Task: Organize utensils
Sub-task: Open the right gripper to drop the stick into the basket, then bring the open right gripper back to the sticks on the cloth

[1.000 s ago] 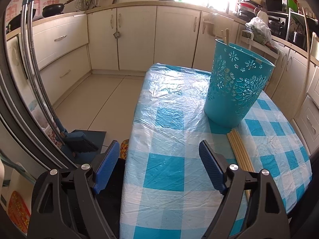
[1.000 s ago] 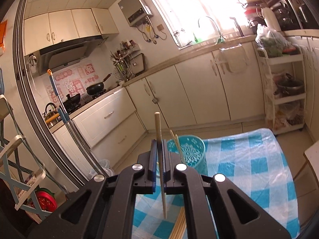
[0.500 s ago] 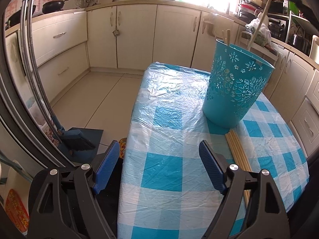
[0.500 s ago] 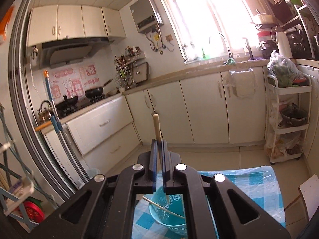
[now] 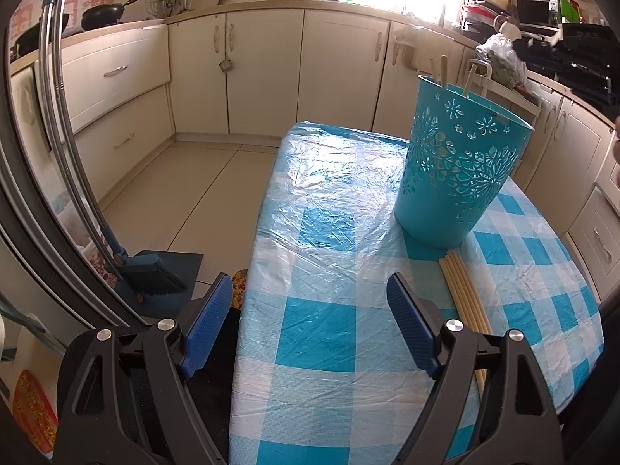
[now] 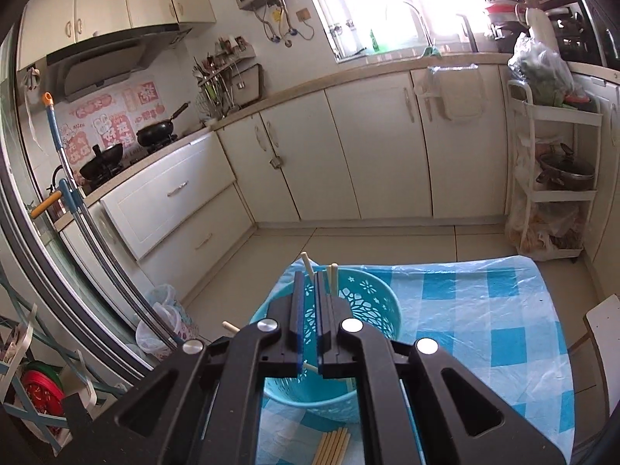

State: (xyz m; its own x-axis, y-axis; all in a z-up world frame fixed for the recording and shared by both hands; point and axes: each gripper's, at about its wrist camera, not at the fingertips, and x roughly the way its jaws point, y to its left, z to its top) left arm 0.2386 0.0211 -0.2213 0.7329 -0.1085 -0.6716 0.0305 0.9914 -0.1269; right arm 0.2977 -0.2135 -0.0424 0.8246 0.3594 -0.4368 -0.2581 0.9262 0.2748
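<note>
Dropping chopsticks one by one into the teal basket (image 5: 461, 162).

Going left to right, our left claw (image 5: 306, 329) hangs over the near-left edge of the desk (image 5: 317, 333), its blue pads wide apart and holding nothing. The basket stands toward the far-right corner, with the loose chopsticks (image 5: 463, 294) lying just in front of it by the near-right edge. Our right claw (image 6: 309, 317) is above the basket's mouth with its pads nearly together; a second ago it gripped a chopstick upright, and now a chopstick (image 6: 307, 264) leans beyond its tips, so we judge that one delivered or nearly so. We cannot tell whether the pads still touch it. Several sticks remain on the desk to fetch. The claw bodies hide the near ends of the pile in both views.
</note>
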